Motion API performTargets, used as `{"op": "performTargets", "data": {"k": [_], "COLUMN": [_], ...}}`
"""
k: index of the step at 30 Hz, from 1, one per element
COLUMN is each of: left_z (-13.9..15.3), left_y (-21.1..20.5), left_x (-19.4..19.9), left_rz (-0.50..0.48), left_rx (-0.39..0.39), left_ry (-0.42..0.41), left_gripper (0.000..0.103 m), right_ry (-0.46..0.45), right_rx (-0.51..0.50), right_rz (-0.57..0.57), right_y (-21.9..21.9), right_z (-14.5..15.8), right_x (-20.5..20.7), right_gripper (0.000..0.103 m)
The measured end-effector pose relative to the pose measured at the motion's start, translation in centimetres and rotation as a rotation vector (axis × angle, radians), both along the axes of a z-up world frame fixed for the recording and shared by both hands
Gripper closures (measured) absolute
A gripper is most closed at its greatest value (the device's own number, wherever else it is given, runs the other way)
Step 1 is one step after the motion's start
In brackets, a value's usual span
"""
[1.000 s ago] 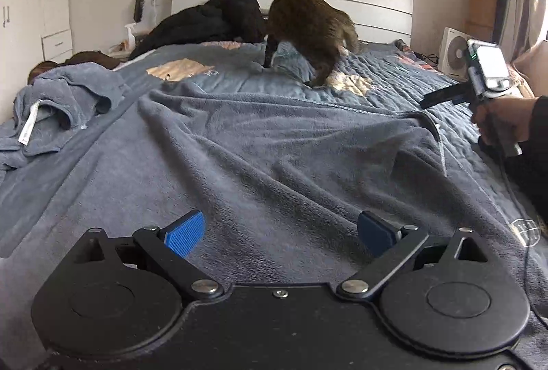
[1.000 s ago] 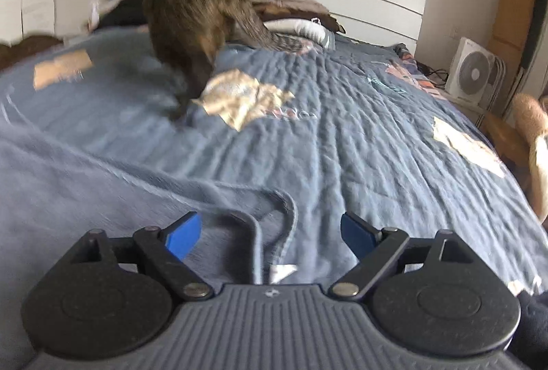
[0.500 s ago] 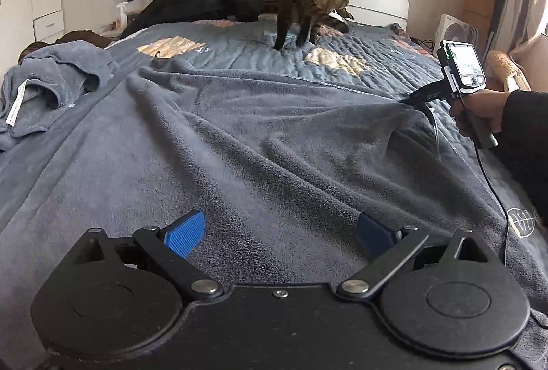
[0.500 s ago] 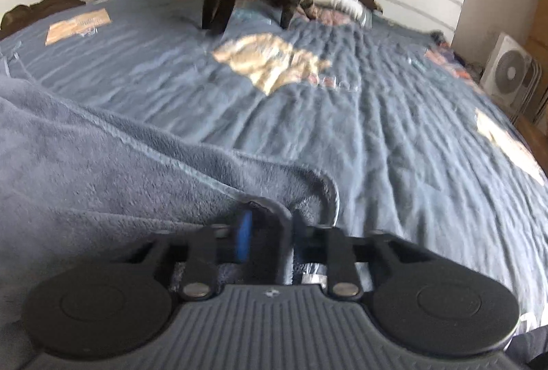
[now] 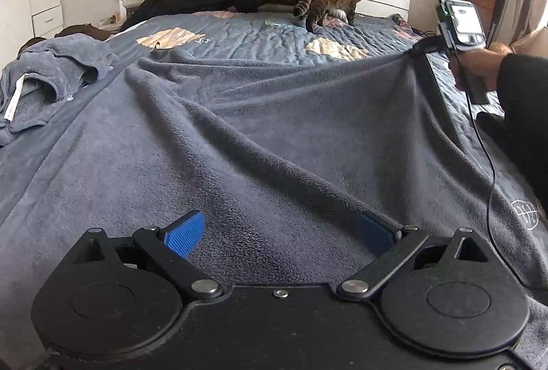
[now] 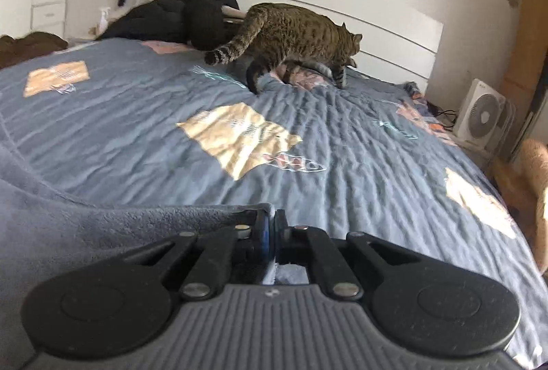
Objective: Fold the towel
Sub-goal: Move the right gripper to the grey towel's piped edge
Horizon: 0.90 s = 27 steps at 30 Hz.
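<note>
Crumpled grey towel pile at the bed's left edge, left gripper jaws spread wide over the grey towel across the bed, tabby cat near the headboard, right gripper jaws clamped on the towel's raised corner.

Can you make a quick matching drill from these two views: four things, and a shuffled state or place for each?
Things:
1. left gripper
2. right gripper
3. cat
4. fan

States or places:
A. standing on the bed near the headboard
B. open, fingers apart over the towel
C. on the floor beside the bed
D. shut on a towel corner, lifted off the bed

Pairs: 1-B, 2-D, 3-A, 4-C
</note>
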<state>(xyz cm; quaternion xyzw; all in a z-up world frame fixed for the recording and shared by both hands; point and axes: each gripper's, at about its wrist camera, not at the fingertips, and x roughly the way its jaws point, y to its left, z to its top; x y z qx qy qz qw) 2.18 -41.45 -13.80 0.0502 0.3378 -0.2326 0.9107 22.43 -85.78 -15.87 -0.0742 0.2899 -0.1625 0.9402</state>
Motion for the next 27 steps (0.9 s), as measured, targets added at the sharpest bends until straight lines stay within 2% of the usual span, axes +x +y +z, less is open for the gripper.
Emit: {"op": "performTargets", "data": {"k": [4, 8, 10, 12, 13, 14, 17, 20, 21, 23, 27], "left_z": [0.0, -0.3, -0.4, -0.4, -0.4, -0.3, -0.2, -0.1, 0.0, 0.0, 0.4], "left_y": [0.0, -0.1, -0.1, -0.1, -0.1, -0.2, -0.2, -0.2, -0.2, -0.2, -0.3], "left_x": [0.0, -0.1, 0.0, -0.1, -0.1, -0.1, -0.2, -0.2, -0.2, -0.3, -0.7], "left_rz": [-0.006, -0.016, -0.015, -0.016, -0.016, -0.016, -0.018, -0.019, -0.019, -0.020, -0.012], "left_rx": [-0.006, 0.004, 0.009, 0.009, 0.008, 0.008, 0.006, 0.004, 0.004, 0.003, 0.003], "left_ry": [0.002, 0.001, 0.007, 0.004, 0.001, -0.002, -0.010, -0.019, -0.022, -0.027, -0.067], "left_gripper": [0.007, 0.007, 0.007, 0.007, 0.007, 0.007, 0.007, 0.007, 0.007, 0.007, 0.007], "right_ry": [0.010, 0.120, 0.144, 0.162, 0.149, 0.131, 0.078, 0.024, -0.002, -0.051, -0.061], "right_rx": [-0.015, -0.020, -0.077, -0.114, -0.109, -0.098, -0.065, -0.031, 0.015, 0.125, 0.286], "right_rz": [-0.071, -0.073, -0.101, -0.152, -0.167, -0.183, -0.229, -0.276, -0.267, -0.229, -0.143], "right_y": [-1.6, -1.6, -1.0, -1.0, -1.3, -1.6, -2.7, -3.7, -3.2, -1.6, 4.1], "right_z": [0.0, -2.8, -4.5, -5.2, -4.7, -4.0, -1.8, 0.4, 1.4, 3.2, 4.4], "right_x": [1.2, 3.1, 3.3, 3.1, 2.5, 1.8, -0.6, -2.9, -4.5, -8.5, -18.5], "right_gripper": [0.101, 0.098, 0.092, 0.063, 0.054, 0.040, 0.029, 0.028, 0.028, 0.027, 0.021]}}
